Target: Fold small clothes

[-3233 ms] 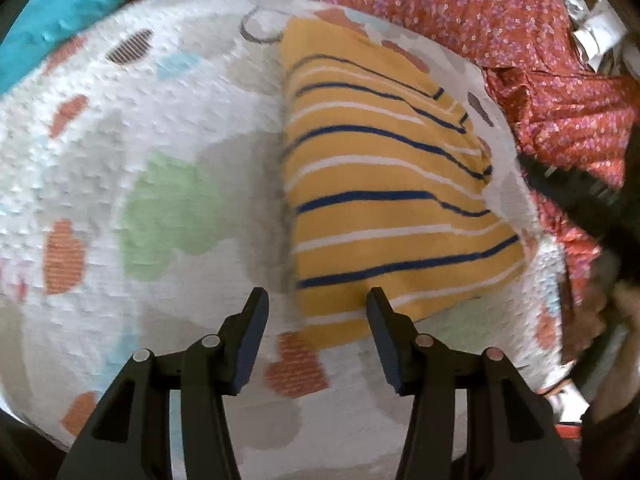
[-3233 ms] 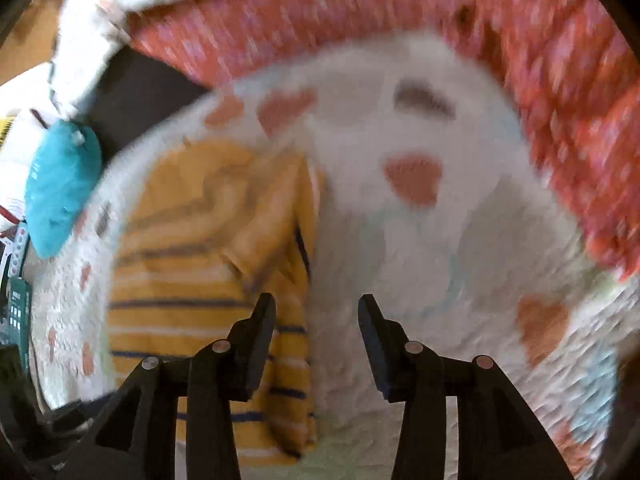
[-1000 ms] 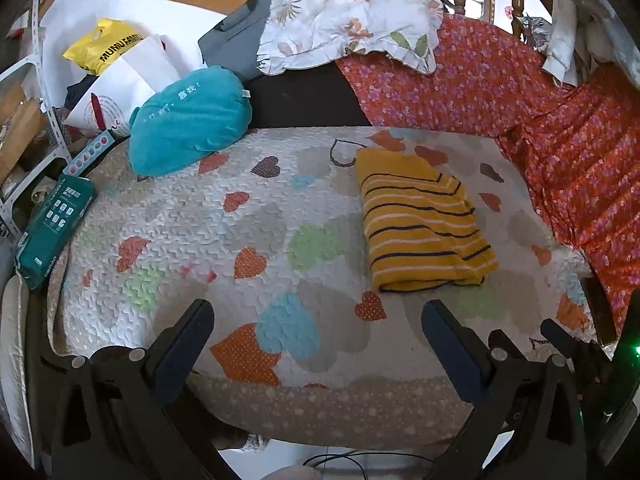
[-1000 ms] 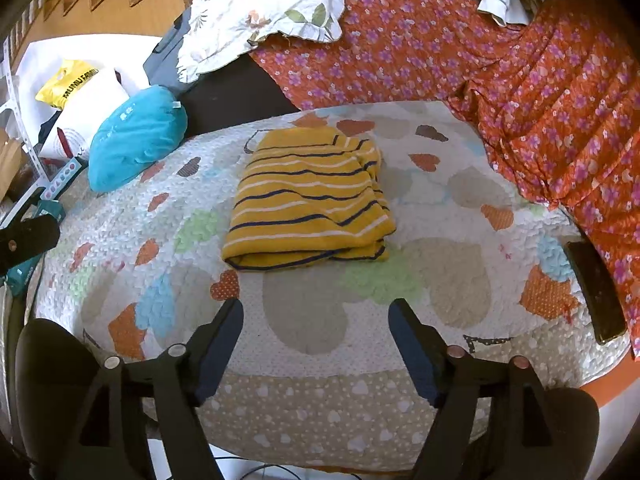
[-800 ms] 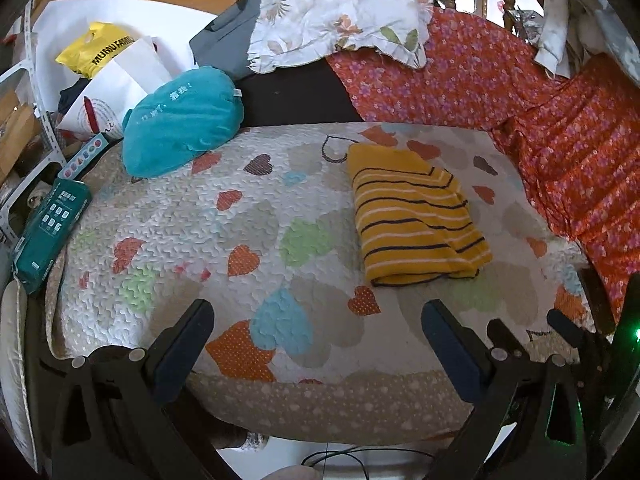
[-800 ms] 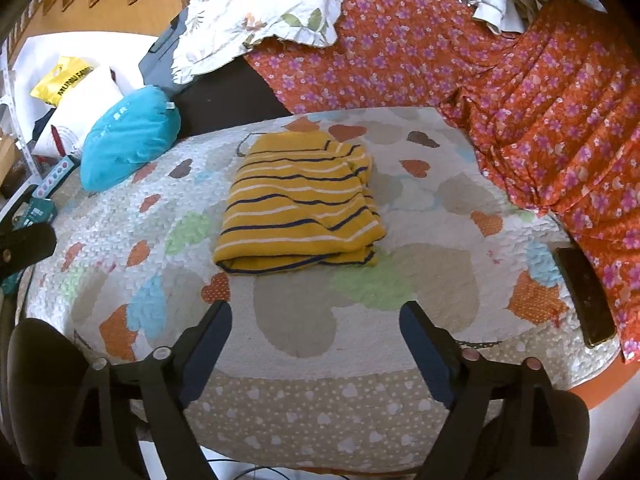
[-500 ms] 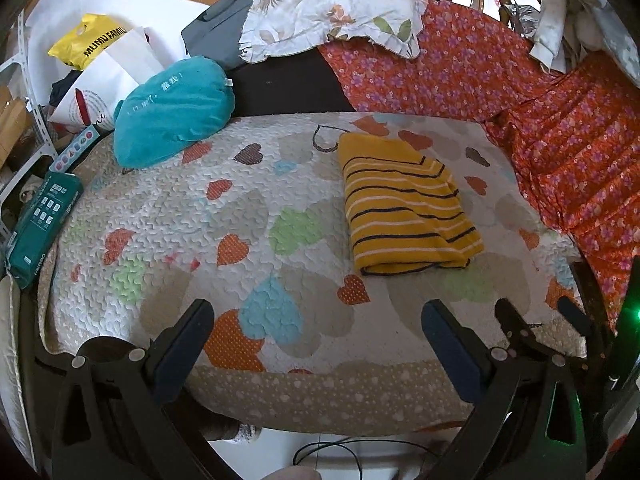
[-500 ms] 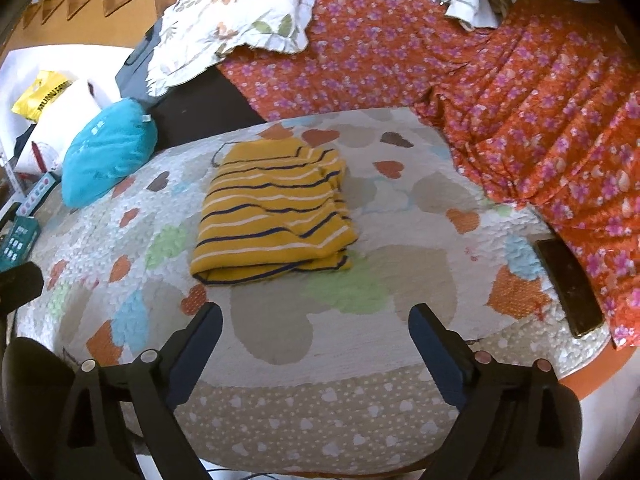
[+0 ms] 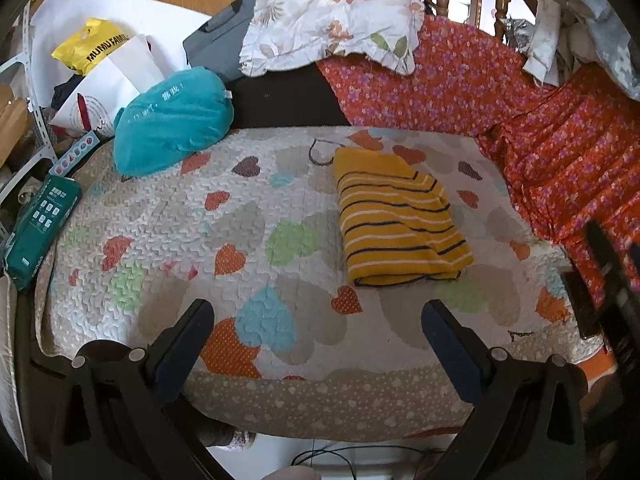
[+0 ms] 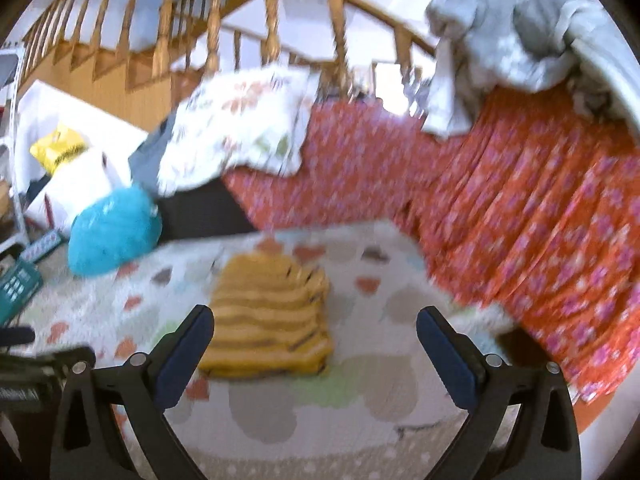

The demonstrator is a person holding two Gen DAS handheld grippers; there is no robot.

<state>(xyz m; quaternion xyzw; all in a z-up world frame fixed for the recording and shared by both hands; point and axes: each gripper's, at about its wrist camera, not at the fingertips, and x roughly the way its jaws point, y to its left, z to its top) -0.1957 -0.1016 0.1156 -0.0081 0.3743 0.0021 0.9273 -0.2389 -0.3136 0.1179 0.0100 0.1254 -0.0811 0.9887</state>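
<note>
Heart-print quilt (image 9: 248, 216), folded striped shirt (image 9: 396, 220) lying on it

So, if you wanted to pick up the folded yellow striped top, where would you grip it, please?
I would probably pinch the striped top at its near folded edge, coming low from the quilt's front. The layers stack there into one thick hem facing the open left gripper.

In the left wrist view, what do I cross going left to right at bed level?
Green box → teal cushion → green heart on the quilt → folded yellow striped top → red floral cover.
</note>
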